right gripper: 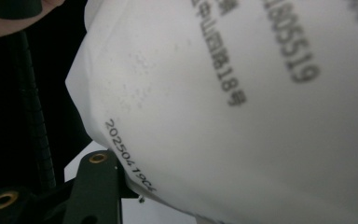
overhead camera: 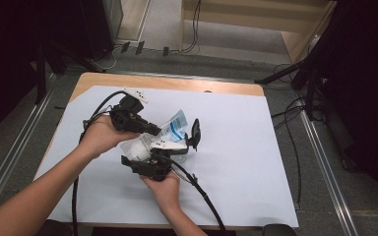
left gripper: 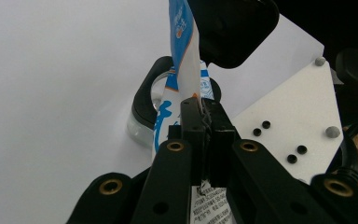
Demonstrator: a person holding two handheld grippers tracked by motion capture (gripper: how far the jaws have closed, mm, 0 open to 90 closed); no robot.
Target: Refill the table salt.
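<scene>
Over the middle of the white-covered table (overhead camera: 256, 147), the person holds a soft white plastic pouch with blue print (overhead camera: 173, 129) between both tools, just above the surface. The left gripper (overhead camera: 150, 132) has its two black jaws pressed together on the pouch's thin edge: in the left gripper view the flattened film (left gripper: 186, 60) rises straight out from between the closed pads and runs away ahead of them, with more printed film showing below the jaws, so the pinch sits partway along a seam. That narrow, firm hold looks meant to anchor the pouch while the other tool works on it. The right gripper (overhead camera: 189, 140) comes in from below the pouch, its grey three-cornered plate visible beyond and to the side of the left jaws. In the right gripper view the white back of the pouch, with black printed characters and a date code (right gripper: 130, 156), lies very close ahead of the jaws and above the one black jaw (right gripper: 98, 186) that can be seen at the bottom left; whether its pads press on the film I cannot tell, since the second jaw is hidden behind the pouch. Holding the bag at two points probably keeps it taut, perhaps for tearing or opening it.
</scene>
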